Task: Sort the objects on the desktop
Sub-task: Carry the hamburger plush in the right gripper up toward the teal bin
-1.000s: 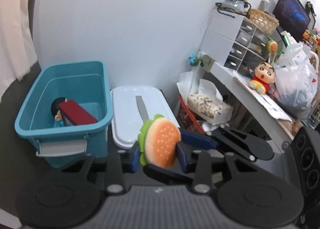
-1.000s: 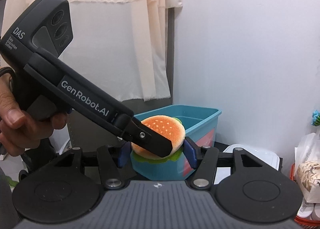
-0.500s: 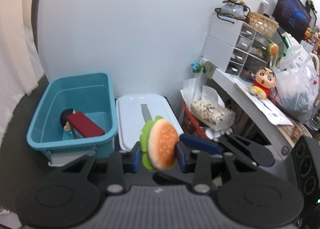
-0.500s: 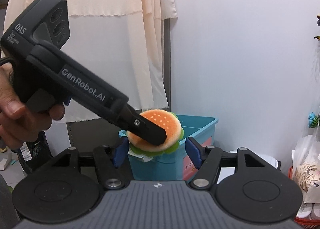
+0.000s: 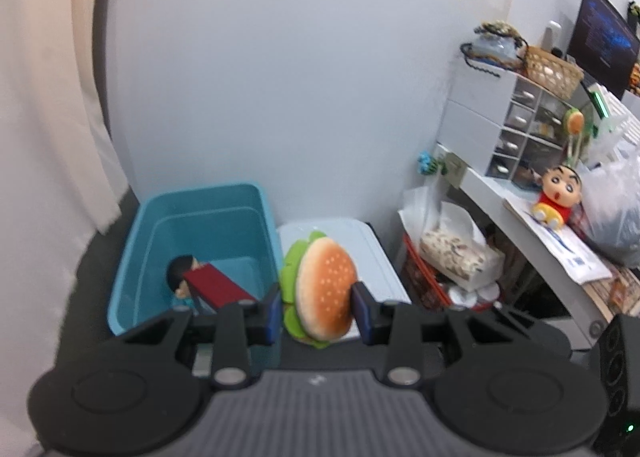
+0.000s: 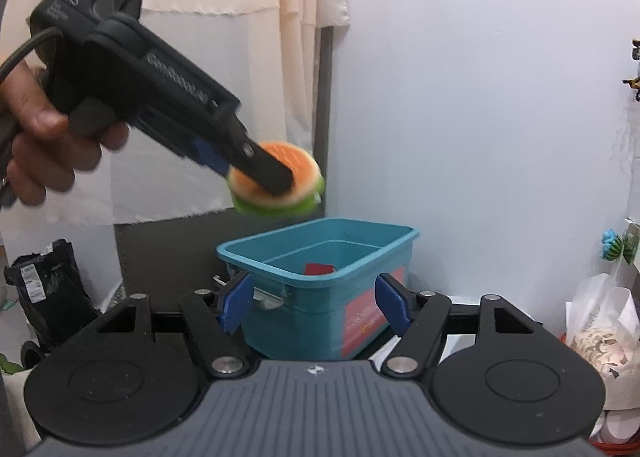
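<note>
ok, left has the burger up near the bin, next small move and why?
Probably carry the plush burger a little further over the teal bin and then open: the left gripper grips it above the bin's near rim, not squarely over the opening.

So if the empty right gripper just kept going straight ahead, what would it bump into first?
Most likely the teal bin. It sits right between the open fingers of the right hand-held gripper, directly ahead. Depth is hard to judge, but nothing else shows in between. The burger toy hangs higher up, out of that line.
</note>
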{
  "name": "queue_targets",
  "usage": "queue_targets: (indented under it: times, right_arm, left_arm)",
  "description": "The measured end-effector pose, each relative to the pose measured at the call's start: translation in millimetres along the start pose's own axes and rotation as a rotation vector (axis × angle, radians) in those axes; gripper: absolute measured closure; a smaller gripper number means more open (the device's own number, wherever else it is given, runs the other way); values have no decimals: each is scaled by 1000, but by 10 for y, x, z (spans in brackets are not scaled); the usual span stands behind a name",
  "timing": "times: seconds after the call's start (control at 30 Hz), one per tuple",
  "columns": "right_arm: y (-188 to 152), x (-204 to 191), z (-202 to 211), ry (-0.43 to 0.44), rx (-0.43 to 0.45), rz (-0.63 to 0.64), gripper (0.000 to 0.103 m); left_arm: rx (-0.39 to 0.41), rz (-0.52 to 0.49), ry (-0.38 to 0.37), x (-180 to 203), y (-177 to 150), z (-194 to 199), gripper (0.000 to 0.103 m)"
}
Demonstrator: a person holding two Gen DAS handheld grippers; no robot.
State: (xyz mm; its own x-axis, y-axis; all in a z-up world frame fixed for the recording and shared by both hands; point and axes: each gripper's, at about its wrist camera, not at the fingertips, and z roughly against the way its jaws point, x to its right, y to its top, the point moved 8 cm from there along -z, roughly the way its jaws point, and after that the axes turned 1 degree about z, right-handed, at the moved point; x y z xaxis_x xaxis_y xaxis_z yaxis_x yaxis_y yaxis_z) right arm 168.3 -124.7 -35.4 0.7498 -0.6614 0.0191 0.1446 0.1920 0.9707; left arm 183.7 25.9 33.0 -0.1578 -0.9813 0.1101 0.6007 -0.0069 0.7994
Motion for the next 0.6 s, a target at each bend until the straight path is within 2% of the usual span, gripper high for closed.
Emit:
queue_targets:
  times: [0.23, 0.47, 0.6]
  right_arm:
    - [-81, 131, -73, -52, -52, -16, 31]
    - [-303, 197, -216, -80, -168, -24, 30]
    - [-368, 209, -282, -86, -203, -22, 27]
  left_arm:
    - [22, 1, 40, -216, 167, -40, 64]
    - [23, -10, 63, -367, 289, -209, 64]
    - [17, -11, 73, -457, 339, -301, 64]
